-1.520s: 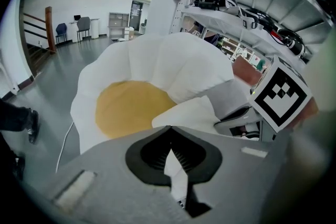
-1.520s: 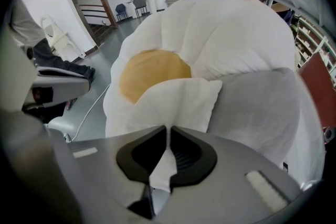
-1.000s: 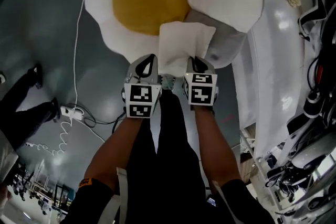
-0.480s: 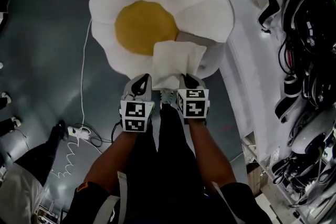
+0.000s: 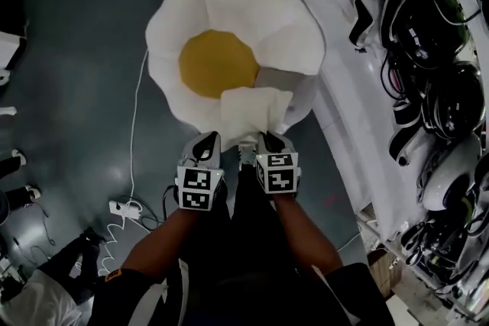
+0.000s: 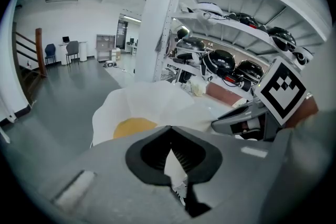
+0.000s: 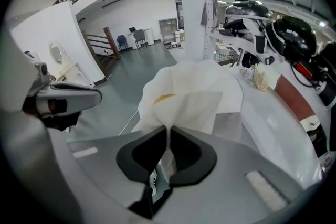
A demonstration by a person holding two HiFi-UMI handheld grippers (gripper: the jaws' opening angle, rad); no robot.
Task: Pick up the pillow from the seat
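We looked steeply down from the head view on a person's two forearms (image 5: 160, 240), each hand holding a gripper. The left gripper (image 5: 208, 143) and the right gripper (image 5: 269, 141) sat side by side, near each other, both pointing away from the person and downward. Just ahead of them was the pillow (image 5: 254, 112) — small, white and roughly square — held by its near edge. In each gripper view we saw the two jaws drawn together on a fold of white fabric. Both grippers were clamped on the pillow, one toward each near corner.

Beyond and beneath the pillow lay the seat (image 5: 229, 27), a big floor cushion shaped like a fried egg, white and scalloped with a round yellow centre. The pillow covered part of the seat's near rim. We could not tell whether its far edge touched the seat.

The seat rested on a dark grey floor (image 5: 69, 50). Just beside it on the right stood white shelving (image 5: 348, 118) crowded with dark helmets (image 5: 428, 27) — the nearest obstacle on the right gripper's side. A white cable (image 5: 136, 118) ran along the floor left of the seat, down to a power strip (image 5: 124, 208). Part of another person (image 5: 38, 301) showed in the bottom-left corner, well apart.
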